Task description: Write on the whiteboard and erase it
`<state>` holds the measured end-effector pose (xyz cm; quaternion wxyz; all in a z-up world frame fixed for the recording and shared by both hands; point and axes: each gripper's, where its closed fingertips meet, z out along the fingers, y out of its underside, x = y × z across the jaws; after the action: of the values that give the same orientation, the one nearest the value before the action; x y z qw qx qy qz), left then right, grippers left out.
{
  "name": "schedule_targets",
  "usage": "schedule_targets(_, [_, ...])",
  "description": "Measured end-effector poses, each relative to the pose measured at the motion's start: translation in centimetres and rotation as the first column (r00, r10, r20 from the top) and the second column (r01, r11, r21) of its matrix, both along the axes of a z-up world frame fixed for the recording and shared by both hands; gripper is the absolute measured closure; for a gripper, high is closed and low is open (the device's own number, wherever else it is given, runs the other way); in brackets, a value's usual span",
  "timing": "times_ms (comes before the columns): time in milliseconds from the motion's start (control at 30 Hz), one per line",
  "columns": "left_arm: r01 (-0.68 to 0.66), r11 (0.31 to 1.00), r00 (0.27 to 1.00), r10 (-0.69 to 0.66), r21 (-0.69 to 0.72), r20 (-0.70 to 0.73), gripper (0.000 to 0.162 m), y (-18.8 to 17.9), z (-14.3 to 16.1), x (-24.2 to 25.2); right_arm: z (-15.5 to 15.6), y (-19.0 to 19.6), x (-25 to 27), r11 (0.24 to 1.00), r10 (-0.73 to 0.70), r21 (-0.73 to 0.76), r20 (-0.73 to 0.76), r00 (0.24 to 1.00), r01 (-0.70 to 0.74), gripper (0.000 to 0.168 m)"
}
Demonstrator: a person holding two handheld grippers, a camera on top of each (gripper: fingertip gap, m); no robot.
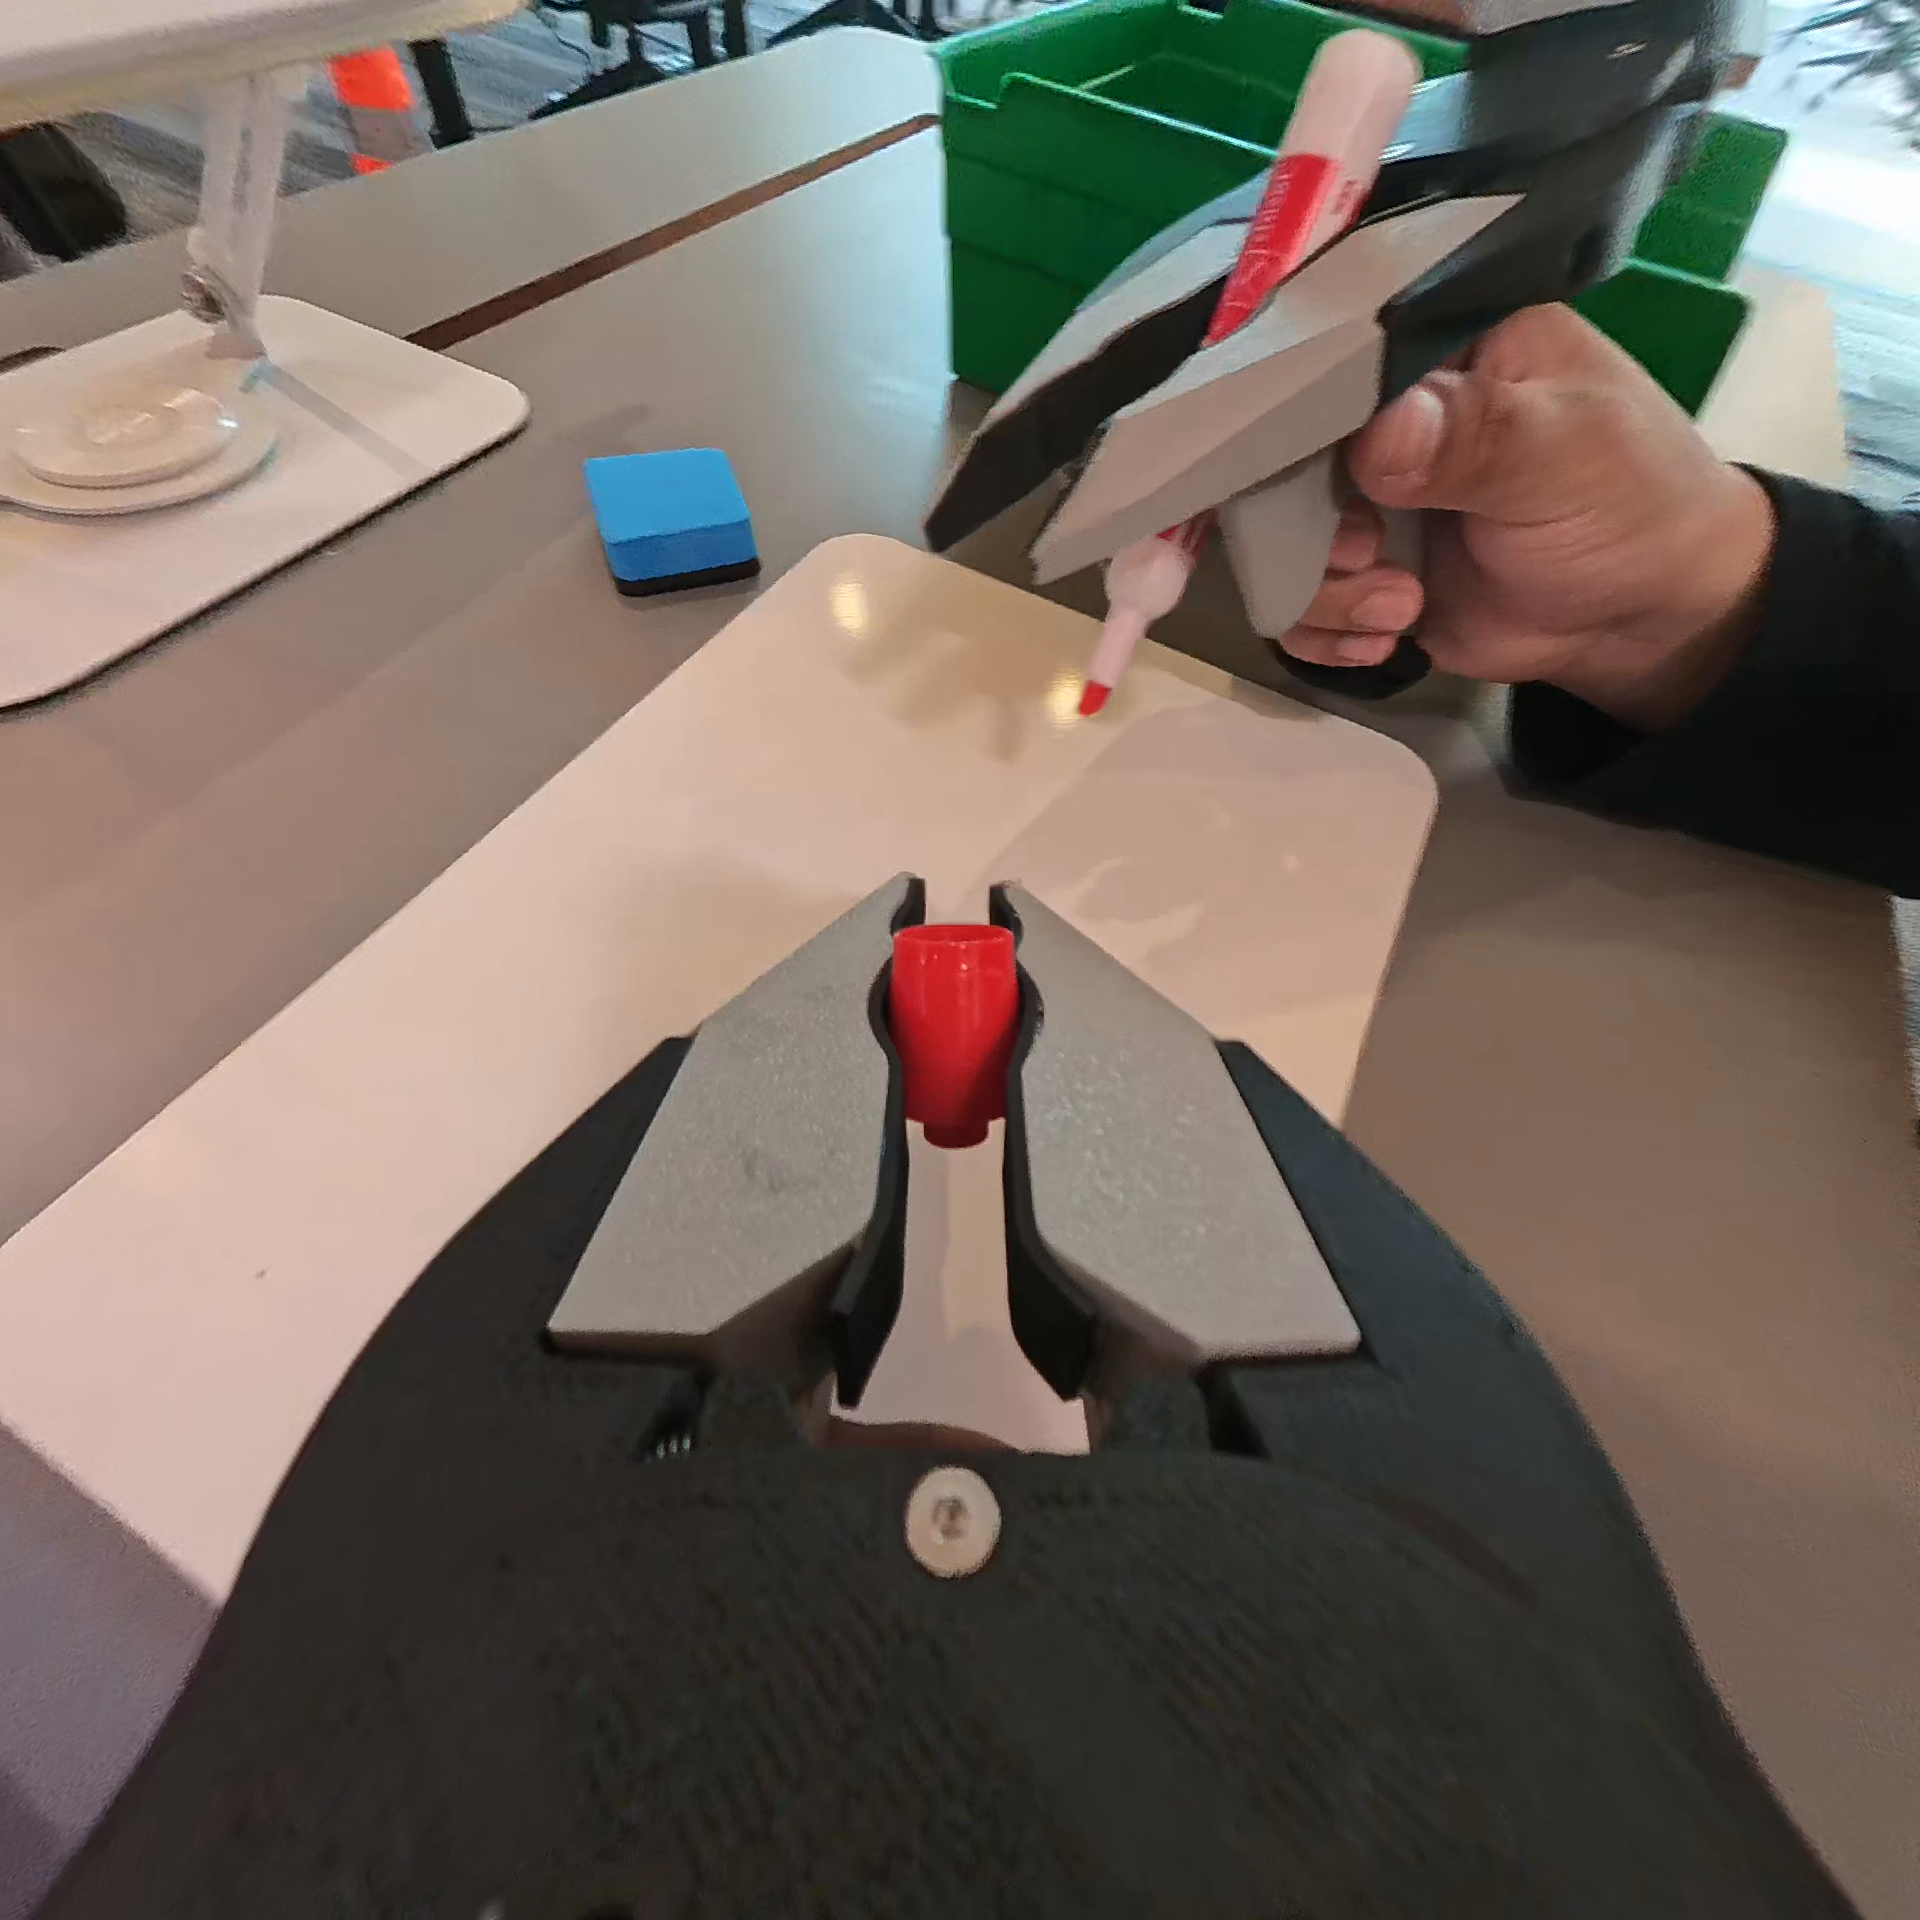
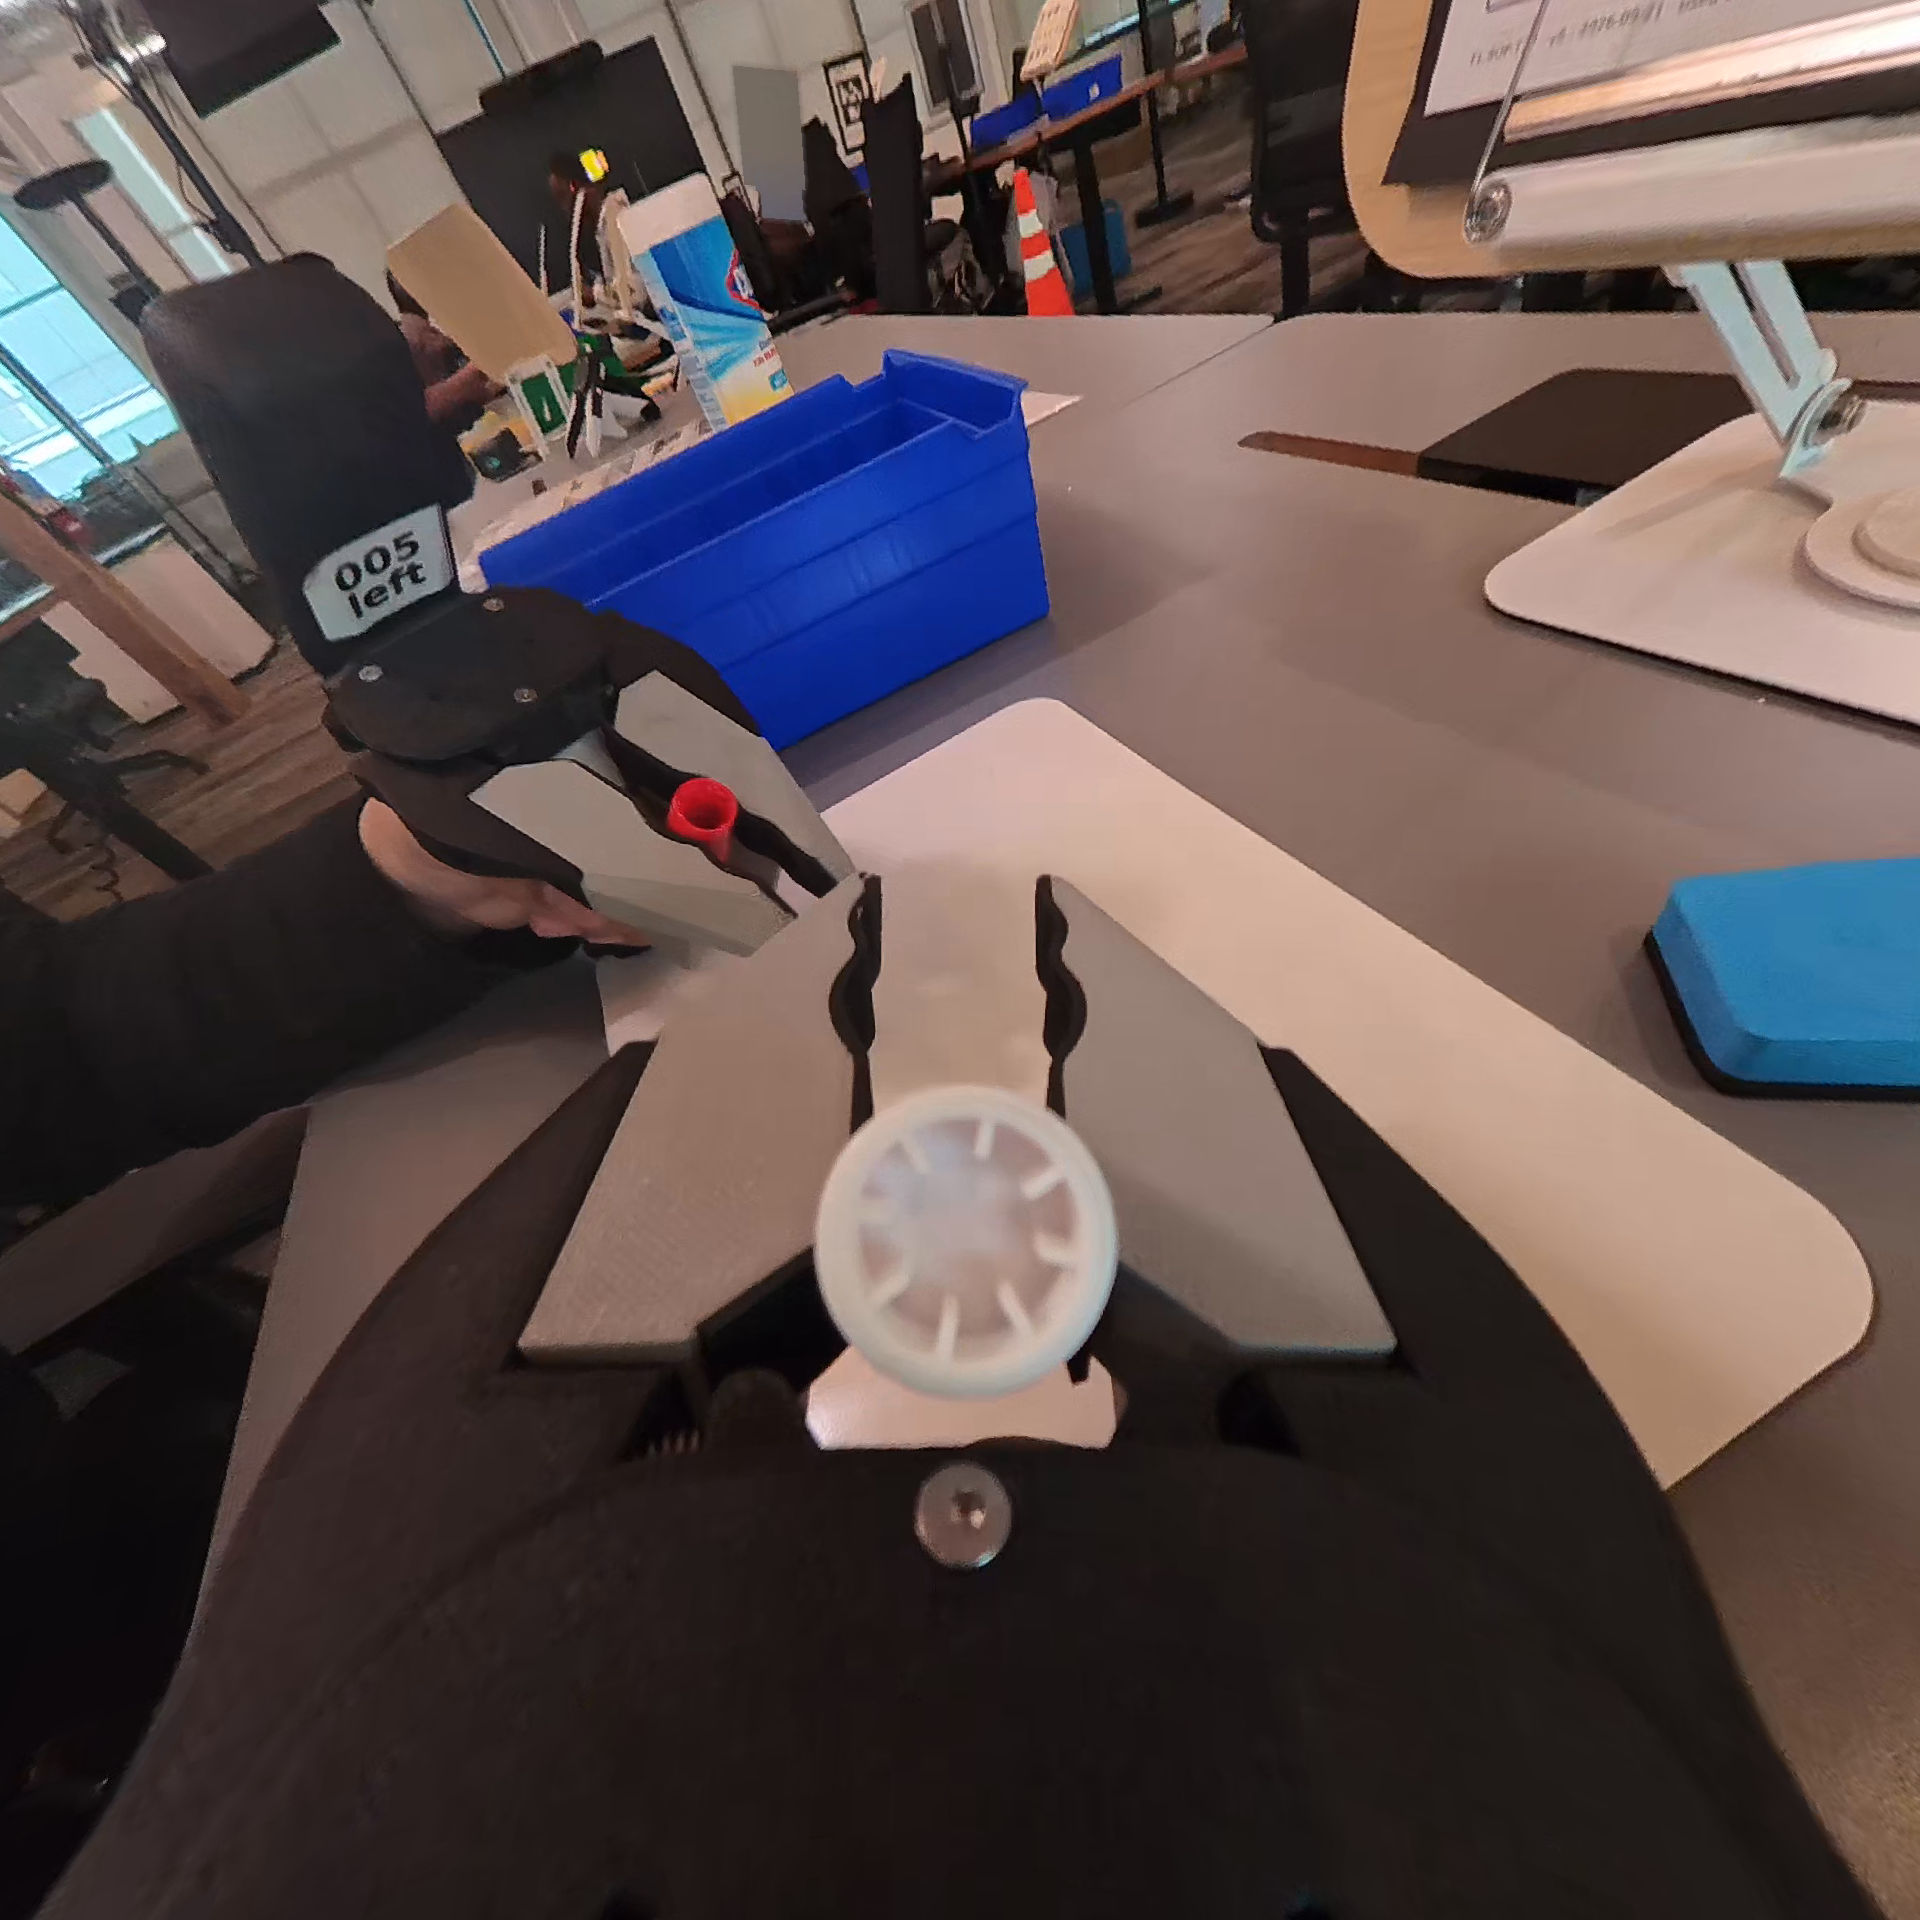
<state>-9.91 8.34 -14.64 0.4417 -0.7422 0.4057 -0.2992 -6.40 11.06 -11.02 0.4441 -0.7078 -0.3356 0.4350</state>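
With your right hand-held gripper (image 1: 1013, 520) clenched on the marker (image 1: 1262, 260) and the left (image 1: 954, 904) clamping the cap (image 1: 951, 1023), lower the tip lightly onto the whiteboard (image 1: 1195, 831).

A green bin (image 1: 1091, 156) sits at one o'clock on the grey table (image 1: 831, 312); a white stand base (image 1: 343, 436) at ten; a blue bin (image 2: 810, 561) at eleven in the right wrist view.

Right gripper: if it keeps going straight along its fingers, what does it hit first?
Probably the whiteboard. The right gripper slants down at it, and the marker it holds leads, red tip just above the far end. Nothing lies between. Contact isn't clear from either view.
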Motion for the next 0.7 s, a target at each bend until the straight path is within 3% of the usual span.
schedule_targets(133, [0.169,0.978,0.985,-0.166,-0.122,0.037,0.153,-3.0,-0.6,1.5,0.3,-0.6,-0.3,0.999,0.046,-0.012,-0.034,0.998,-0.046,0.142])
schedule_targets(233, [0.211,0.968,0.977,-0.21,-0.136,0.022,0.152,-4.0,-1.1,2.3,2.0,-2.2,-0.9,0.99,0.138,0.008,-0.129,0.982,-0.138,0.142])
schedule_targets(433, [0.417,0.89,0.907,-0.393,-0.183,0.154,0.152,-7.8,0.4,3.8,5.0,-6.7,-1.8,0.92,0.39,0.082,-0.276,0.878,-0.383,0.142])
schedule_targets(700, [0.46,0.88,0.877,-0.431,-0.117,0.211,0.152,-8.7,1.7,4.5,6.3,-9.3,-2.7,0.873,0.487,0.147,-0.317,0.814,-0.465,0.142])
